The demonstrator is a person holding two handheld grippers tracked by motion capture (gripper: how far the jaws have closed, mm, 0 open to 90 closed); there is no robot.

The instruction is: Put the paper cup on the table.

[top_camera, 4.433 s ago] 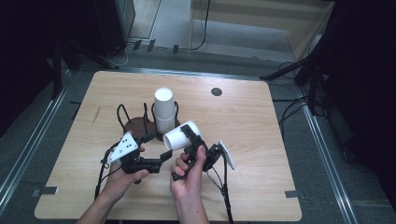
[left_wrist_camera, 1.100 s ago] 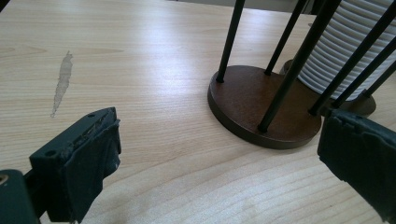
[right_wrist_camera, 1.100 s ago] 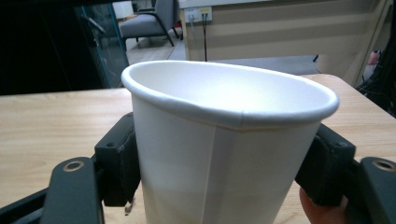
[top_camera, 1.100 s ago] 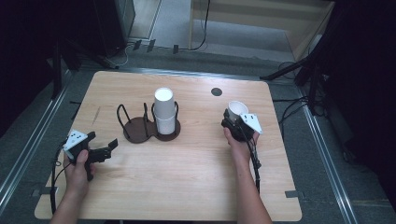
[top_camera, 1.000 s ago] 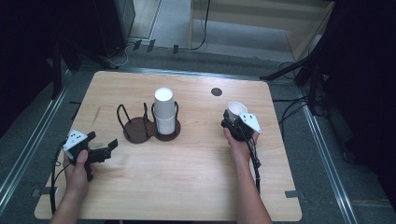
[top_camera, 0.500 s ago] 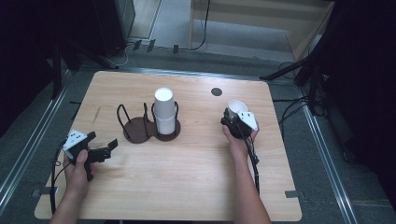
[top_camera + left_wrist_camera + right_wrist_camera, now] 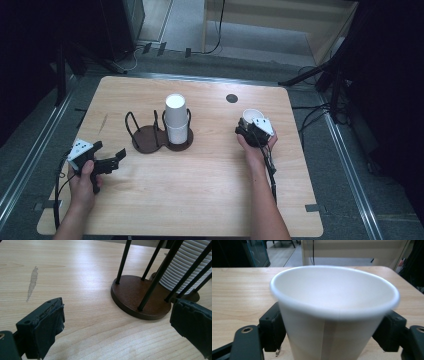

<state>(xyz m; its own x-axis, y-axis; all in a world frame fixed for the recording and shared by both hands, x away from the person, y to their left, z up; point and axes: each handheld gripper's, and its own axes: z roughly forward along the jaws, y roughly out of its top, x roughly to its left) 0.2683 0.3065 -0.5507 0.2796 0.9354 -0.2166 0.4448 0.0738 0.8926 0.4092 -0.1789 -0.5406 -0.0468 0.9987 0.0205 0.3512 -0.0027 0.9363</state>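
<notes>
You're at a pale wooden counter (image 7: 200, 200) with rounded corners, a small dark round hole (image 7: 231, 98) near its far edge. Grey floor (image 7: 350, 165) surrounds it, black cables (image 7: 315, 117) trail at right, a light wooden cabinet (image 7: 280, 20) stands beyond, and the room's sides are dark.

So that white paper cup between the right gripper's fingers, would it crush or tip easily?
The paper cup looks thin-walled, so a hard squeeze would probably dent it. It appears empty, so likely very light. Narrower toward its base than at its rim, it may tip from a sideways nudge.

Open left gripper (image 7: 117, 325) faces brown holder (image 7: 140, 296) (perhaps stacked cups (image 7: 183, 263) behind).
</notes>
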